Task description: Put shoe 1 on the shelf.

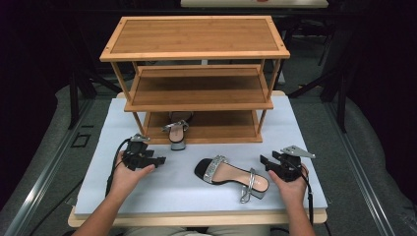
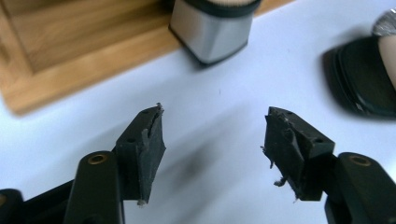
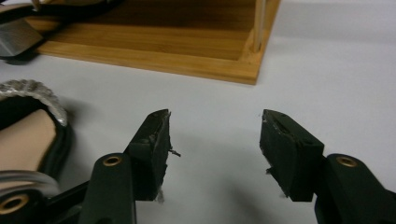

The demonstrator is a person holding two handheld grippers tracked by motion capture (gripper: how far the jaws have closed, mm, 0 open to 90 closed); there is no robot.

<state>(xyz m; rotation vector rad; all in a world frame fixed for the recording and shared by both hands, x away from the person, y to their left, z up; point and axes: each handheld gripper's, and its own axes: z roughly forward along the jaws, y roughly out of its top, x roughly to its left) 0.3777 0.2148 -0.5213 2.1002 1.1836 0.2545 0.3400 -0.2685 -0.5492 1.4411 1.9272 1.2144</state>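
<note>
Left gripper (image 1: pixel 158 160): jaws open, nothing between them, only bare white desk (image 2: pixel 224 116) in the gap. In the left gripper view both worn black pads are well apart, with the silver block heel of the far sandal (image 2: pixel 211 30) ahead of them and the black toe of the near sandal (image 2: pixel 362 79) off at the right edge. Neither is touched. The left hand (image 1: pixel 129 177) holds the gripper low over the desk, just in front of the rack's bottom shelf.

Right gripper (image 1: pixel 265 162): jaws open too, empty, desk surface between the pads. In the right gripper view the near sandal's beaded strap and tan insole sit just beside the left jaw, apart from it. The right hand (image 1: pixel 291 187) rests near the desk's front right corner, jaws pointing at the sandal's heel end.

Near sandal (image 1: pixel 231 177) lies flat on the desk between the two grippers, toe toward the left one, heel close to the right one.

Far sandal (image 1: pixel 177 132) is on the bottom shelf of the wooden rack (image 1: pixel 196 54), its heel hanging over the front edge.

The rack has three shelves and stands at the back of the desk.
</note>
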